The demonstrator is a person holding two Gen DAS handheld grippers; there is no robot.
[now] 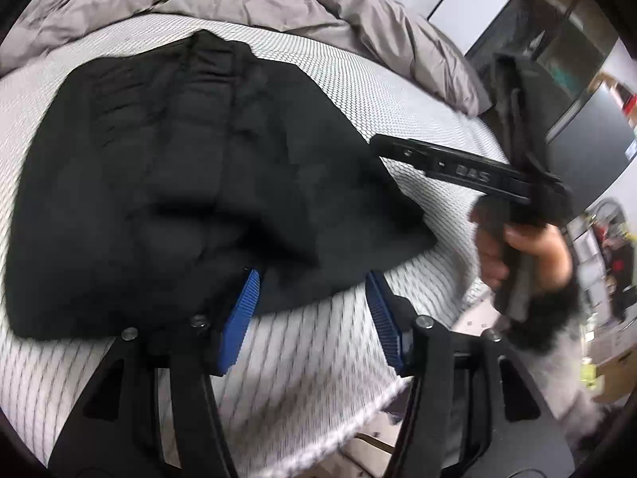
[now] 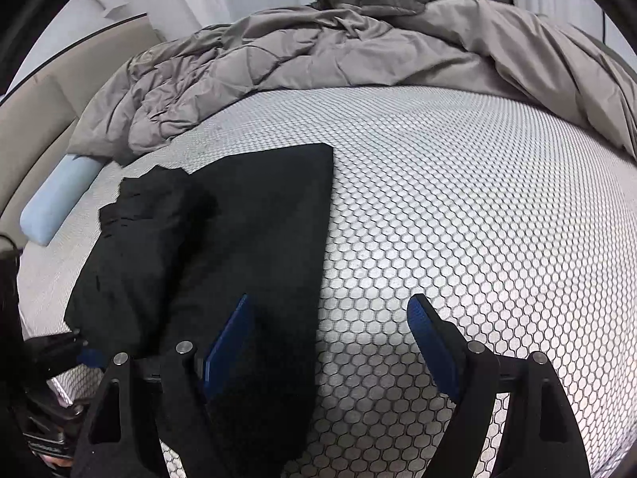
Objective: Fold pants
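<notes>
On the bed, black pants (image 2: 223, 247) lie folded in a dark stack on the honeycomb-patterned mattress cover (image 2: 458, 207), well short of the rumpled grey duvet (image 2: 318, 51) at the far side. Long axis of the stack runs away from the right gripper (image 2: 330, 342); its straight edge passes between that gripper's two blue pads. Right gripper: jaws spread wide, nothing pinched, left pad over cloth, right pad over bare cover. Left gripper (image 1: 314, 318): jaws partly spread, empty, hovering at the near edge of the pants (image 1: 179, 183), which lie ahead and to its left. Left view blurred. The person's right hand (image 1: 517, 247) shows on its handle. Judgement: both grippers sit at the near end; the right straddles the edge, so it is better placed for a pinch there.
</notes>
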